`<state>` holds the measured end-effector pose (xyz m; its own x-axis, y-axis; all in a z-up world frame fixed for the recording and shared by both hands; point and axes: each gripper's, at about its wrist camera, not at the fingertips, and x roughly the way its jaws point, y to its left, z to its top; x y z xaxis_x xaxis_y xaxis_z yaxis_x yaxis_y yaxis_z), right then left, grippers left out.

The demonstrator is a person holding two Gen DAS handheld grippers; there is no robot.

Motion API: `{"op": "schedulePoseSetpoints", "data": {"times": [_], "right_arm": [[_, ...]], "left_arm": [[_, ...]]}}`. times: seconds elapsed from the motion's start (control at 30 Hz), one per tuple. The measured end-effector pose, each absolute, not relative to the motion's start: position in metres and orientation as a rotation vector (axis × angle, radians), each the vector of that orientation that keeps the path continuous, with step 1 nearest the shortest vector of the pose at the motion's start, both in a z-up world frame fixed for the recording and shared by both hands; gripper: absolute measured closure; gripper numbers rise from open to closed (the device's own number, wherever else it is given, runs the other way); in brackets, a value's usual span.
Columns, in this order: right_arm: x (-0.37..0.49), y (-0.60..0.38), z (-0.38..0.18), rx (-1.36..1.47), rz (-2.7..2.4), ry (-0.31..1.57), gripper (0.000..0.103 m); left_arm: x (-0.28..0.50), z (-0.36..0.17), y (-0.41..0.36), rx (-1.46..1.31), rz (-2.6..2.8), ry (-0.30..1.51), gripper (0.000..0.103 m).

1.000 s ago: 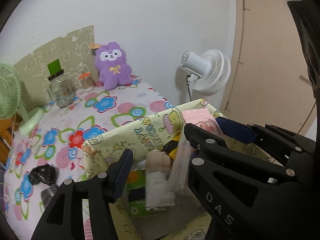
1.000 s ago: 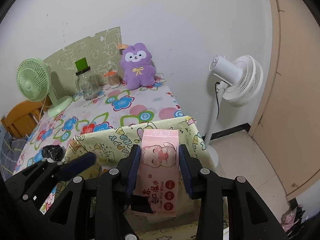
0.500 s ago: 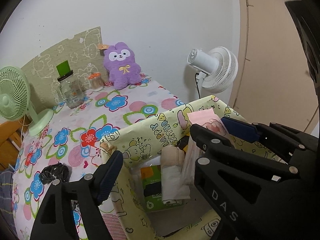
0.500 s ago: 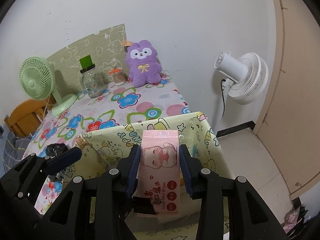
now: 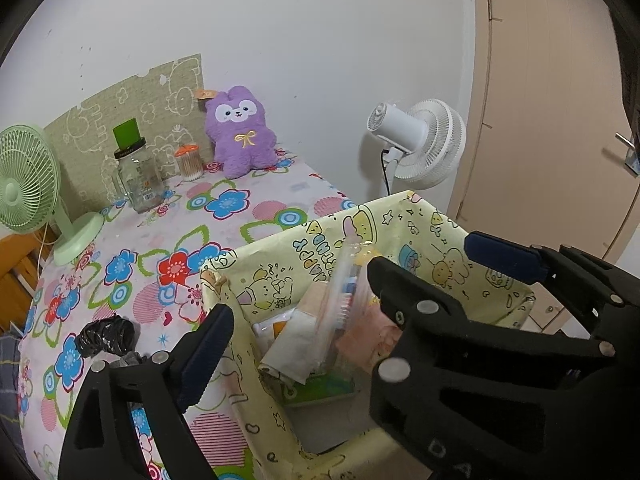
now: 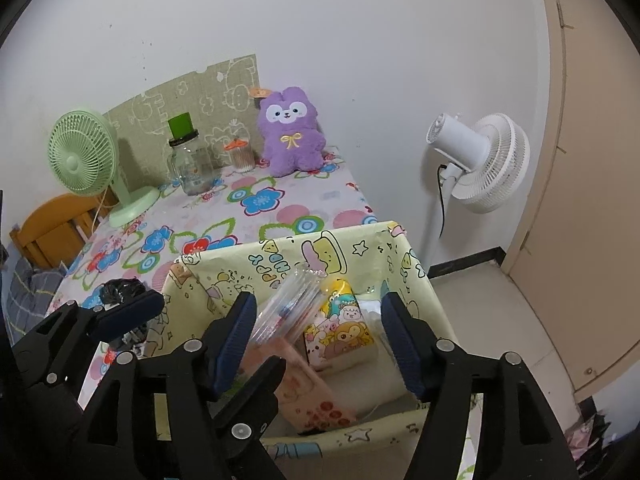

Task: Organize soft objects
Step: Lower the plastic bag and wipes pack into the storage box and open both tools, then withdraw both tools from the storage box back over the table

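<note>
The pink pack [image 6: 306,390] lies in the yellow box [image 6: 352,248] with the other soft things. The right gripper [image 6: 320,340] has just opened wide to let it drop. The left gripper [image 5: 296,312] has opened wide too, holding nothing.

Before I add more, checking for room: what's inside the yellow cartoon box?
Inside the yellow box: a pink wipes pack, a clear plastic pouch, a cartoon-animal packet and a rolled beige cloth. The grippers hide part of the floor.

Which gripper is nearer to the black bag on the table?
Left. The left gripper has one finger right beside the black bag; the right gripper is over the box, farther away.
</note>
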<state>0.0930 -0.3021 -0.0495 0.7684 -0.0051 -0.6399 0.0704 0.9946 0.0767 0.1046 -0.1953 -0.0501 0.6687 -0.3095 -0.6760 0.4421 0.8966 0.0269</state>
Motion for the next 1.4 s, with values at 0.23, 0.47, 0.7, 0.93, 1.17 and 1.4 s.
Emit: {"op": "schedulePoseSetpoints", "data": {"times": [0.23,0.47,0.7,0.93,1.17,1.4], "right_arm": [[0.079,-0.297,-0.04,0.094,-0.046,0.664,0.023],[0.063,-0.288,-0.026,0.076,-0.061,0.62,0.014],[0.052,-0.275,-0.015,0.06,-0.07,0.596,0.009],[0.039,-0.263,-0.007,0.05,-0.076,0.572,0.005],[0.031,-0.248,0.001,0.039,-0.061,0.561,0.003],[0.024,-0.224,0.006,0.012,-0.04,0.531,0.003]], "left_arm": [[0.093,-0.041,-0.189,0.188,-0.428,0.696,0.006],[0.078,-0.03,-0.18,0.175,-0.438,0.663,0.006],[0.066,-0.021,-0.167,0.165,-0.432,0.636,0.006],[0.055,-0.012,-0.154,0.16,-0.427,0.615,0.006],[0.049,-0.006,-0.137,0.151,-0.426,0.603,0.006],[0.043,-0.001,-0.116,0.147,-0.415,0.585,0.006]]}}
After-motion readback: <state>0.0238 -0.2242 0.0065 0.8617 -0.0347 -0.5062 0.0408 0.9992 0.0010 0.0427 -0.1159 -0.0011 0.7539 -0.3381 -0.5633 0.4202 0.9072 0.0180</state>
